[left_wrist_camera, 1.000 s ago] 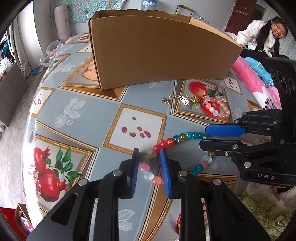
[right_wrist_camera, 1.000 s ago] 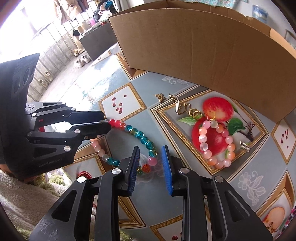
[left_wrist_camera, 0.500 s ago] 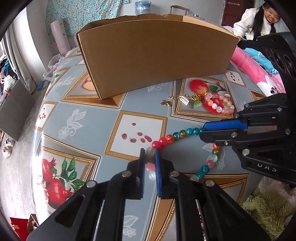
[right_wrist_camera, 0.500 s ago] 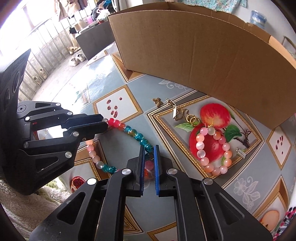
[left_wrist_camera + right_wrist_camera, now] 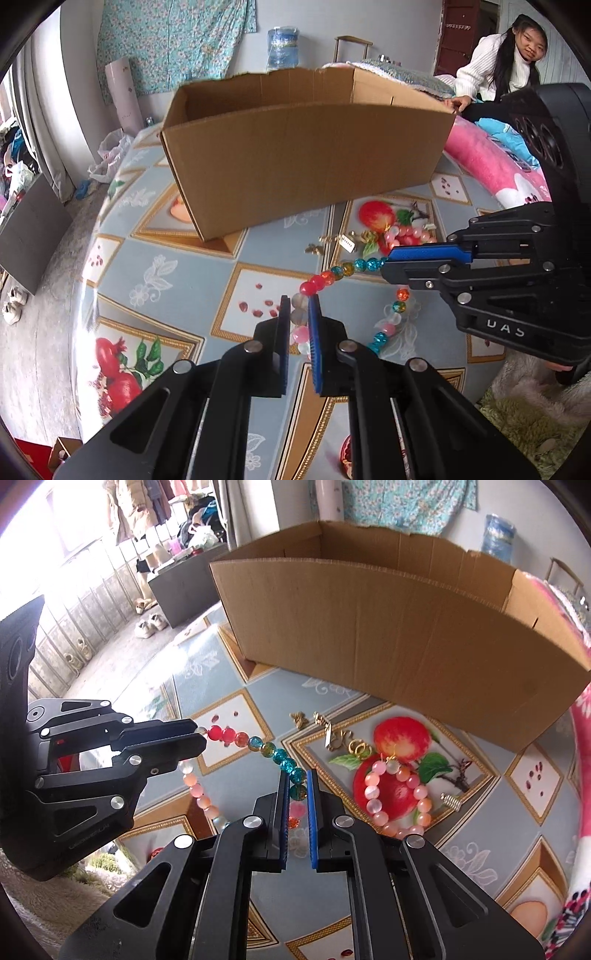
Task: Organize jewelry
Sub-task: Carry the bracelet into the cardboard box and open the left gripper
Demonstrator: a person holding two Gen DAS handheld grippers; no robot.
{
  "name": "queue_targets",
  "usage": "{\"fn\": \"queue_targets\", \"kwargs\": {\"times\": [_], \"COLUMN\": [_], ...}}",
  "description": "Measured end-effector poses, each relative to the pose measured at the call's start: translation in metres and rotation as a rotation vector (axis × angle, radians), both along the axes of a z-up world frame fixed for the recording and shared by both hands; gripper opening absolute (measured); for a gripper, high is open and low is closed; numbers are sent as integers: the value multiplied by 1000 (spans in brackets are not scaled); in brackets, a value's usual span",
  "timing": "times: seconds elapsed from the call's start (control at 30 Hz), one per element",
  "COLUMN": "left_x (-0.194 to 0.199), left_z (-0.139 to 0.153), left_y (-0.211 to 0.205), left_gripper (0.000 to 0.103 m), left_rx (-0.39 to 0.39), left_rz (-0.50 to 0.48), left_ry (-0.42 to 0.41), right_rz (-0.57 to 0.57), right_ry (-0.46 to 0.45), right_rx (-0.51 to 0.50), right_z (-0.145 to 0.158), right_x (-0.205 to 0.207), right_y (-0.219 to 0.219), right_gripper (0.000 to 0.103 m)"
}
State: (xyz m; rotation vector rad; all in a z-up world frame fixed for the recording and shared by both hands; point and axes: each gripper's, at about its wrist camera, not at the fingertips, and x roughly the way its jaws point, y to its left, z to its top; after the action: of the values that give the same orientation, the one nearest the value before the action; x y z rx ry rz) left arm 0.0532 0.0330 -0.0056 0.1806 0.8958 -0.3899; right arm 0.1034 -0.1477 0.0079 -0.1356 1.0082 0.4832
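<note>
The bead necklace (image 5: 266, 748) spans between both grippers, cardboard box (image 5: 388, 627) behind, bracelet (image 5: 399, 794) rightward.

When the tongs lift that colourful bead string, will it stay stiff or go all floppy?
Probably floppy: the bead string runs between the left tongs and the right tongs, and the part outside them droops in a loose loop. The round glossy beads look slippery and might roll if dropped on the table. It looks light.

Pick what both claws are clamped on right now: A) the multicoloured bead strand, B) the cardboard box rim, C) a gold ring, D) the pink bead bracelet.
A: the left claw and right claw each pinch the multicoloured bead strand, stretched between them.
</note>
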Motion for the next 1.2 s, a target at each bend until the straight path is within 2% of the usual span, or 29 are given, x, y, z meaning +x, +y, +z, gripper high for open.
{"fn": "queue_targets", "kwargs": {"times": [0.67, 0.87, 1.07, 1.2], "left_x": [13, 28, 52, 72], "left_z": [83, 116, 143, 160], "left_y": [-7, -16, -27, -31], "left_gripper": [9, 9, 9, 9], "left_rx": [-10, -14, -4, -22], "left_rz": [-17, -34, -42, -44], "left_ry": [-242, -344, -422, -441], "right_rz": [-8, -5, 3, 5], "right_ry": [-246, -382, -447, -479], "right_rx": [86, 105, 140, 155], "right_z": [68, 100, 122, 131], "right_x": [16, 26, 51, 66], "right_y": [-22, -27, -35, -44], "right_gripper": [7, 7, 7, 7]}}
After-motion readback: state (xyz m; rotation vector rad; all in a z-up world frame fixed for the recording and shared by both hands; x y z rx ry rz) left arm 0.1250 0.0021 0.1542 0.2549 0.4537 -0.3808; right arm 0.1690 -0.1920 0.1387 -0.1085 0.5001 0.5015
